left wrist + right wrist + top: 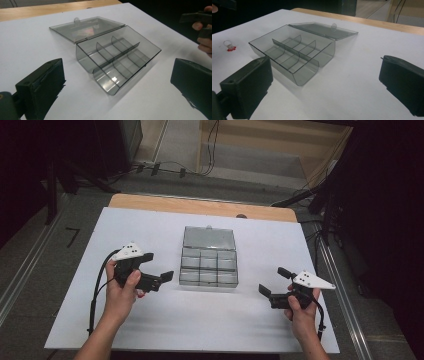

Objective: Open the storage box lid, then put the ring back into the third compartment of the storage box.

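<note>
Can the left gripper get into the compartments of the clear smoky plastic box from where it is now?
Probably yes. The clear smoky plastic divided box has its lid folded flat behind it, its compartments look empty, and bare white table lies between it and the open left gripper.

I see my left gripper [157, 265] as a black body with blocky black jaws, topped by a white three-cornered plate dotted with small dark holes, and a black cable loops from its back along my forearm. My right gripper [274, 281] is built the same, plate and cable included. Up close, each jaw is a matte black slab with a screw hole near its base. My forearms are bare, with no sleeves.
</note>
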### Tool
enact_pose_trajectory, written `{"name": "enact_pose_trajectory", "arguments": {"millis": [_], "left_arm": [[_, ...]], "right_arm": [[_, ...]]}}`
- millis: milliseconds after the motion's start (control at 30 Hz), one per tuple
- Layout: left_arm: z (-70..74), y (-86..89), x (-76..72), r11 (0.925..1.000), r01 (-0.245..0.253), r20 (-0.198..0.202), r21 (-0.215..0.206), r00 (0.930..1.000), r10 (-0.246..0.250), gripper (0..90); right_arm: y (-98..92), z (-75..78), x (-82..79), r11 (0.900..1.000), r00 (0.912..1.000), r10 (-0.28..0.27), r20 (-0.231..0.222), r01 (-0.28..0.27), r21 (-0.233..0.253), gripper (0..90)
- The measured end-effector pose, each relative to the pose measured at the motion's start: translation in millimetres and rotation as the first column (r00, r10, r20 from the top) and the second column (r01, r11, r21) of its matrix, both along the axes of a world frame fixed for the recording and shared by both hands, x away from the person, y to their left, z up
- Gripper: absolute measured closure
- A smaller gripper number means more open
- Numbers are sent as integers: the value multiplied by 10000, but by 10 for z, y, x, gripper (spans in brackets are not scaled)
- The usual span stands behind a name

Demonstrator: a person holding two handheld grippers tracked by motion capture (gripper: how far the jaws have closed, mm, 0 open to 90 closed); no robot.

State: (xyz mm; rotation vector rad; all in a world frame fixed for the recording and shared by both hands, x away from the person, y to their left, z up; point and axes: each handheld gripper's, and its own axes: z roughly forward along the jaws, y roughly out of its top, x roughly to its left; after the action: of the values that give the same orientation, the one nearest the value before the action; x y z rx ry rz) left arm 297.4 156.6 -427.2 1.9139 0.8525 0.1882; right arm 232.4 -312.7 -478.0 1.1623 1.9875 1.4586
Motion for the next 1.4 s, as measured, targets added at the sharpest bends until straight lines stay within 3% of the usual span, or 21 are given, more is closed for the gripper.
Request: {"name": "enact_pose_trajectory", "arguments": {"millis": [200, 367, 500, 600, 633, 800, 967, 1233, 1400], "left_arm": [[-70, 117, -121, 9998, -148, -42, 145, 9999, 149, 0], [-177, 228, -206, 9992, -97, -315, 397, 9994, 110, 0], [-198, 280, -266, 9994, -87, -348, 338, 9993, 99, 0], [-210, 305, -302, 9992, -150, -388, 365, 9991, 164, 2], [-227, 341, -329, 9985, -191, -392, 511, 9990, 211, 11], [-284, 469, -388, 9977, -100, -639, 667, 9979, 143, 49], [-353, 612, -470, 9953, -524, -916, 813, 9940, 598, 64], [-436, 671, -460, 9890, -803, -1034, 1244, 9902, 934, 319], [-530, 599, -381, 9843, -799, -1280, 1574, 9867, 1005, 386]], "right_arm": [[-98, -17, -93, 9999, 9999, -111, 18, 111, 90, 0], [-228, -46, -180, 9992, 9995, -308, -67, 310, 260, 0], [-319, -53, -227, 9986, 9990, -437, 1, 437, 314, 0], [-357, -52, -245, 9981, 9983, -576, 83, 574, 226, 0], [-387, -54, -252, 9978, 9976, -667, 200, 668, -16, 0], [-436, -86, -253, 9969, 9968, -777, 161, 774, 137, 0], [-428, -158, -244, 9955, 9958, -921, 0, 921, -212, 0], [-385, -189, -222, 9954, 9965, -841, -24, 839, -457, 0], [-386, -193, -217, 9951, 9962, -871, -36, 869, -471, 0]]}}
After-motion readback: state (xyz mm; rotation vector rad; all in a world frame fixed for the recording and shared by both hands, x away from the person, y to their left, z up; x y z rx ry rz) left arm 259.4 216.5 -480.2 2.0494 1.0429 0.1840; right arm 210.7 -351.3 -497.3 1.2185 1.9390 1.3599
